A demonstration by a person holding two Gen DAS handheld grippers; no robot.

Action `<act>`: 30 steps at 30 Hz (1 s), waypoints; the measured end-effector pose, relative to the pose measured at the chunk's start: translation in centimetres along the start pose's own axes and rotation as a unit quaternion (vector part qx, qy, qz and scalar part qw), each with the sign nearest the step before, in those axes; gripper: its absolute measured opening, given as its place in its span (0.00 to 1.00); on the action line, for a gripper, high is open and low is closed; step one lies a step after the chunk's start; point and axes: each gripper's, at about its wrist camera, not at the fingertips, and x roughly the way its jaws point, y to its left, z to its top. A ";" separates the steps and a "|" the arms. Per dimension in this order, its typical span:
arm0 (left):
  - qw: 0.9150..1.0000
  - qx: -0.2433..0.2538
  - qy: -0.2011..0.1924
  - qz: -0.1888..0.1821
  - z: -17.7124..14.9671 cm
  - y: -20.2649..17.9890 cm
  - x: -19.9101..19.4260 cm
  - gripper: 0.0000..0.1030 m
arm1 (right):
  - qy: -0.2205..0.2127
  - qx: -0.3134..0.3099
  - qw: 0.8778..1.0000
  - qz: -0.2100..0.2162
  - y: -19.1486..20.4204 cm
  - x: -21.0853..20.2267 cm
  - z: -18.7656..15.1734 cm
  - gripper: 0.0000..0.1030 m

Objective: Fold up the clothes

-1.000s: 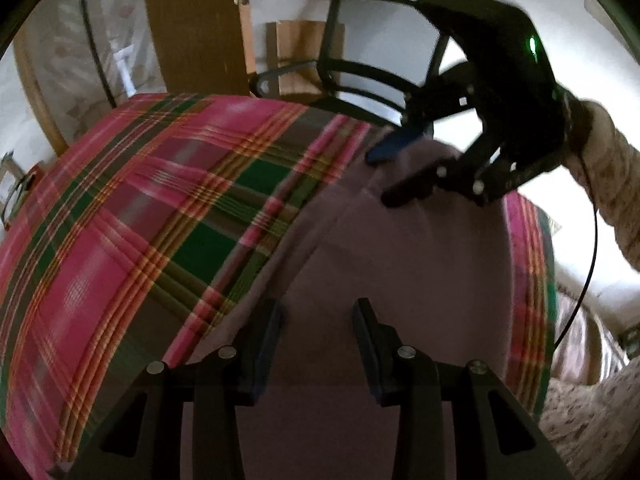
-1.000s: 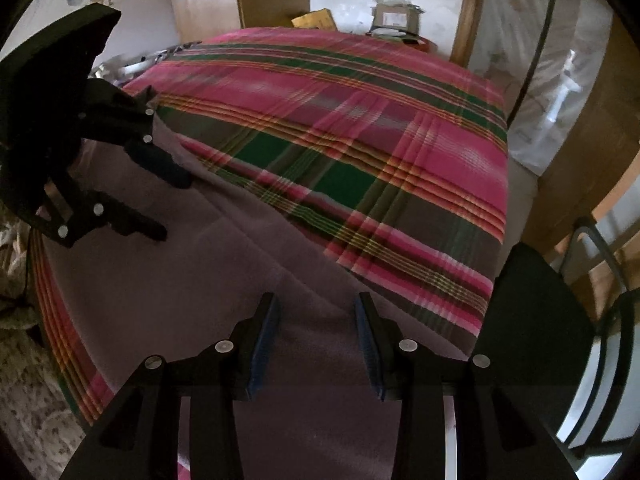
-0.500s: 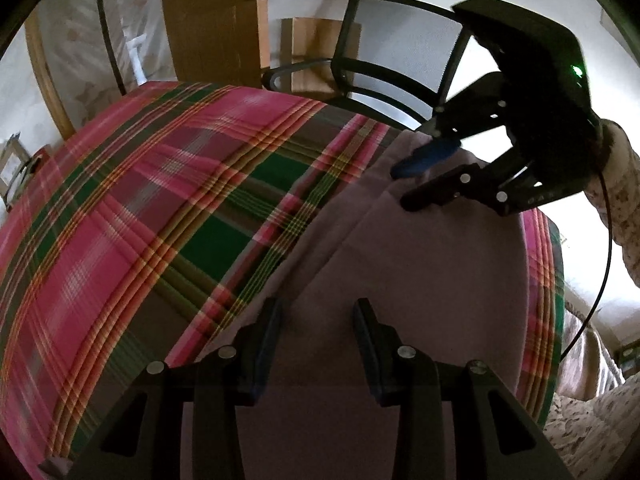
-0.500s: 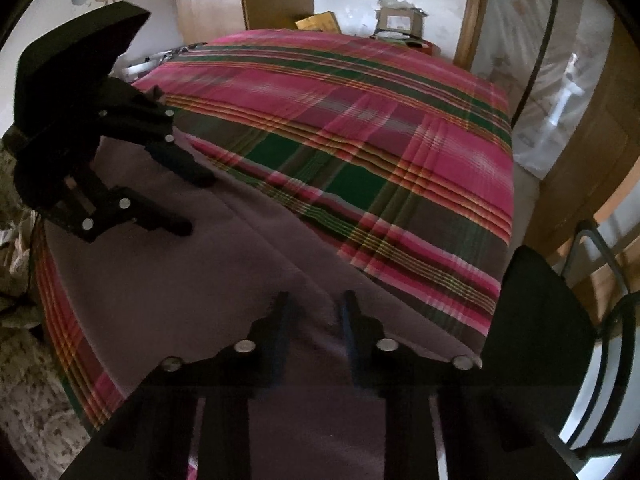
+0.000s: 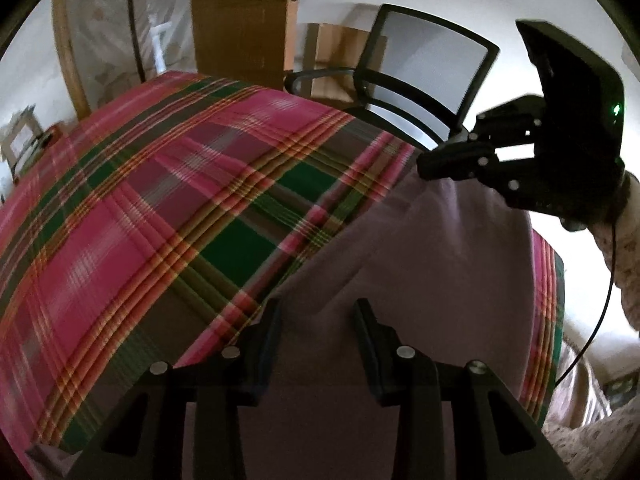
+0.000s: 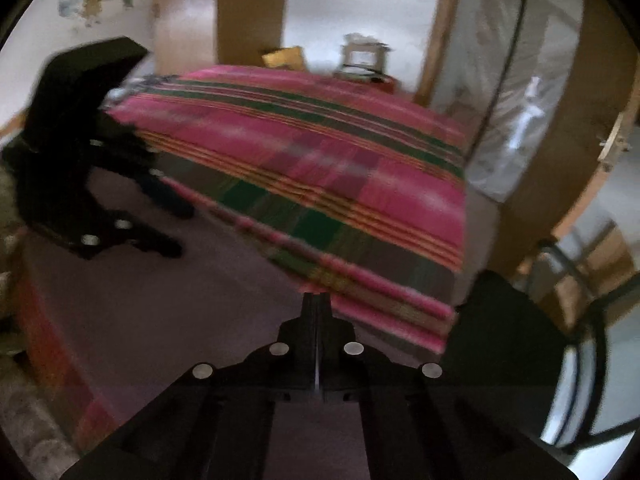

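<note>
I had the mauve garment [image 5: 420, 264] spread flat at the near end of the bed, on top of the plaid bedspread [image 5: 152, 208], with its long straight edge running away from me toward the far right, where the office chair [image 5: 424, 72] stood past the bed's corner.

My right gripper [image 5: 426, 168] was at that far right corner of the garment. Its jaws were fully closed, and in the left wrist view the cloth rose in a small peak to the fingertips, so I judged it had pinched the corner. Its own view was too blurred to confirm cloth between the pads.

My left gripper [image 5: 316, 320] sat at the near corner, jaws well apart, hovering over the cloth and the diagonal edge where the garment met the plaid. Nothing was gripped there; I couldn't tell whether the tips touched the fabric.

So the edge I meant to lift ran from the left jaws to the right ones. The right end was taken; the left hand's corner lay directly below and just ahead of its open fingers, and needed only a short dip and a close.
</note>
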 end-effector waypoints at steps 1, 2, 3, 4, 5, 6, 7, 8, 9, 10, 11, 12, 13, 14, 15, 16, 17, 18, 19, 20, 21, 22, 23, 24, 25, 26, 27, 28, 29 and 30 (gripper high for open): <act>1.000 0.000 -0.001 0.001 -0.1 0.0 -0.1 0.35 | 0.005 0.007 1.000 0.008 -0.2 0.3 -0.1 0.00; 1.000 0.000 -0.003 0.002 -0.1 0.0 -0.2 0.35 | 0.006 0.008 1.000 0.007 -0.2 0.4 -0.2 0.00; 1.000 -0.001 -0.004 0.002 -0.2 0.0 -0.4 0.34 | 0.006 0.008 1.000 0.006 -0.2 0.5 -0.4 0.00; 1.000 0.003 -0.005 0.006 -0.2 -0.1 -0.4 0.33 | 0.006 0.009 1.000 0.005 -0.1 0.6 -0.5 0.00; 1.000 0.005 -0.003 0.008 -0.1 -0.1 -0.3 0.33 | 0.006 0.011 1.000 0.005 -0.1 0.6 -0.5 0.00; 1.000 0.004 -0.003 0.008 -0.1 -0.1 -0.3 0.33 | 0.005 0.013 1.000 0.005 -0.1 0.7 -0.6 0.00; 1.000 0.003 -0.004 0.008 -0.1 -0.1 -0.3 0.33 | 0.005 0.015 1.000 0.002 -0.1 0.7 -0.6 0.01; 1.000 0.001 -0.004 0.009 -0.1 -0.1 -0.3 0.33 | 0.003 0.020 1.000 -0.003 -0.1 0.7 -0.6 0.02; 1.000 0.000 -0.005 0.011 -0.2 -0.1 -0.3 0.33 | 0.002 0.025 1.000 -0.005 -0.1 0.6 -0.6 0.02; 1.000 -0.001 -0.007 0.012 -0.4 -0.1 -0.5 0.33 | -0.001 0.031 0.999 -0.009 -0.1 0.5 -0.5 0.02; 1.000 -0.002 -0.007 0.014 -0.5 -0.1 -0.6 0.33 | -0.005 0.035 0.999 -0.012 -0.1 0.3 -0.5 0.02; 1.000 -0.004 -0.007 0.015 -0.5 -0.1 -0.6 0.33 | -0.009 0.038 0.999 -0.010 0.1 0.0 -0.6 0.02; 1.000 -0.005 -0.007 0.017 -0.6 -0.1 -0.6 0.33 | -0.013 0.040 0.999 -0.007 0.4 -0.3 -0.6 0.04; 1.000 -0.006 -0.007 0.018 -0.6 -0.2 -0.8 0.33 | -0.018 0.041 0.999 -0.004 0.7 -0.7 -0.7 0.09; 1.000 -0.006 -0.007 0.020 -0.7 -0.2 -0.9 0.33 | -0.020 0.042 0.999 0.001 1.1 -0.9 -0.8 0.12; 1.000 -0.007 -0.008 0.021 -0.7 -0.3 -1.0 0.33 | -0.020 0.041 0.999 0.007 1.6 -1.0 -1.1 0.17; 1.000 -0.006 -0.009 0.025 -0.8 -0.4 -1.2 0.33 | -0.018 0.040 0.999 0.005 2.1 -0.9 -1.3 0.20; 1.000 -0.006 -0.011 0.029 -0.9 -0.5 -1.4 0.33 | -0.011 0.039 0.999 0.002 2.5 -0.6 -1.6 0.22; 0.999 -0.010 -0.013 0.030 -1.0 -0.5 -1.9 0.33 | -0.005 0.039 0.999 -0.002 2.8 -0.3 -1.8 0.23; 0.999 -0.013 -0.016 0.031 -1.2 -0.5 -2.3 0.33 | 0.000 0.045 0.999 -0.007 2.9 0.1 -2.0 0.25; 0.999 -0.017 -0.019 0.033 -1.4 -0.4 -2.7 0.33 | 0.005 0.056 0.998 -0.011 3.0 0.4 -2.2 0.25; 0.999 -0.022 -0.024 0.031 -1.7 -0.4 -3.3 0.33 | 0.007 0.066 0.998 -0.014 3.0 0.7 -2.3 0.26; 0.999 -0.027 -0.031 0.035 -2.0 -0.2 -4.1 0.33 | 0.004 0.075 0.997 -0.015 2.9 0.6 -2.3 0.27; 0.998 -0.031 -0.038 0.039 -2.4 0.0 -5.0 0.33 | 0.003 0.085 0.996 -0.018 2.8 0.6 -2.3 0.28; 0.997 -0.036 -0.046 0.048 -2.9 0.4 -6.1 0.33 | 0.005 0.093 0.995 -0.025 2.7 0.6 -2.2 0.31; 0.996 -0.041 -0.054 0.057 -3.4 0.7 -7.1 0.33 | 0.005 0.096 0.995 -0.032 2.9 0.6 -2.2 0.32; 0.995 -0.045 -0.062 0.066 -3.8 1.0 -8.2 0.33 | 0.006 0.096 0.995 -0.040 3.2 0.5 -2.1 0.32; 0.993 -0.050 -0.070 0.075 -4.3 1.4 -9.2 0.33 | 0.006 0.093 0.994 -0.049 3.6 0.4 -1.9 0.32; 0.992 -0.059 -0.078 0.085 -5.0 1.9 -10.4 0.33 | 0.005 0.089 0.995 -0.054 4.1 0.2 -1.8 0.32; 0.989 -0.068 -0.085 0.095 -5.6 2.5 -11.6 0.33 | 0.000 0.085 0.995 -0.055 4.5 -0.1 -1.6 0.32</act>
